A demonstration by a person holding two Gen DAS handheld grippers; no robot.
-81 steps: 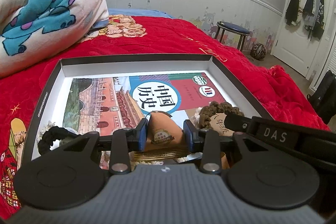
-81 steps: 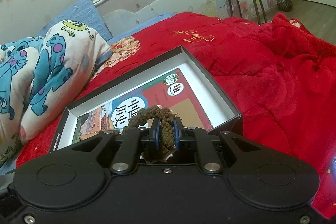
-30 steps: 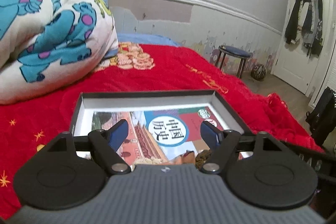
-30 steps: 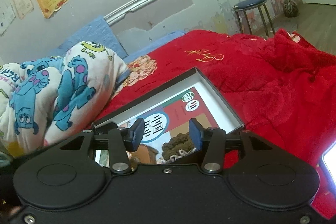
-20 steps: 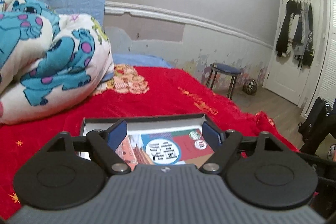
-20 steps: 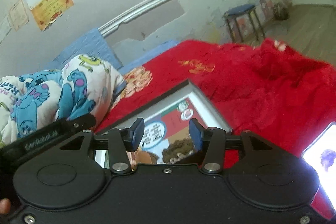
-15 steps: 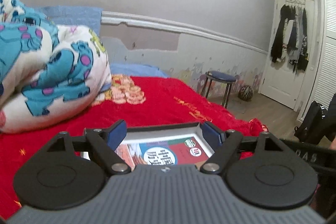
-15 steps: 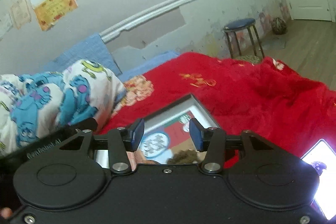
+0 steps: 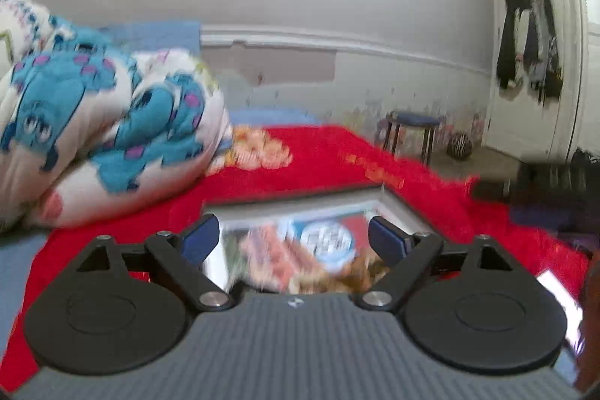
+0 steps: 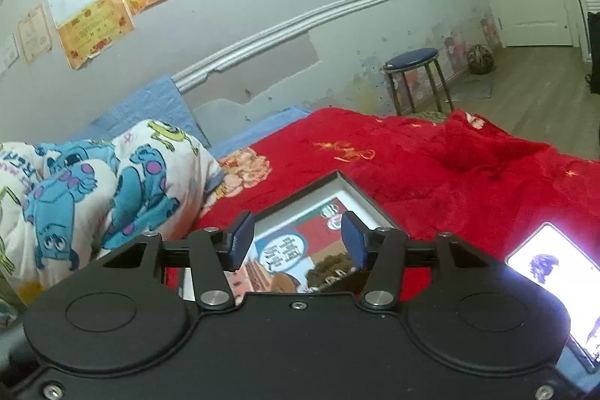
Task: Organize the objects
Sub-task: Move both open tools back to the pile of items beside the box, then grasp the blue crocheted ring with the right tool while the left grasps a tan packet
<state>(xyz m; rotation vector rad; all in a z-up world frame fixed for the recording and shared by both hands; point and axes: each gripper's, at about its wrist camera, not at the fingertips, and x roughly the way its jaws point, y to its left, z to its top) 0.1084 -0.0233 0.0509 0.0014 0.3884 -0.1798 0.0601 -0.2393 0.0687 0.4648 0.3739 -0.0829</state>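
Right wrist view: the shallow black-rimmed white box [image 10: 356,192] lies on the red plush bedspread [image 10: 468,175], below and ahead of the right gripper [image 10: 297,240], whose jaws are opening with nothing between them. A brown braided cord [image 10: 332,267] rests inside on the colourful book [image 10: 285,252]. The left gripper [image 9: 293,238], empty, is opening too. Both had clasped items moments earlier; now they sit higher and farther back.
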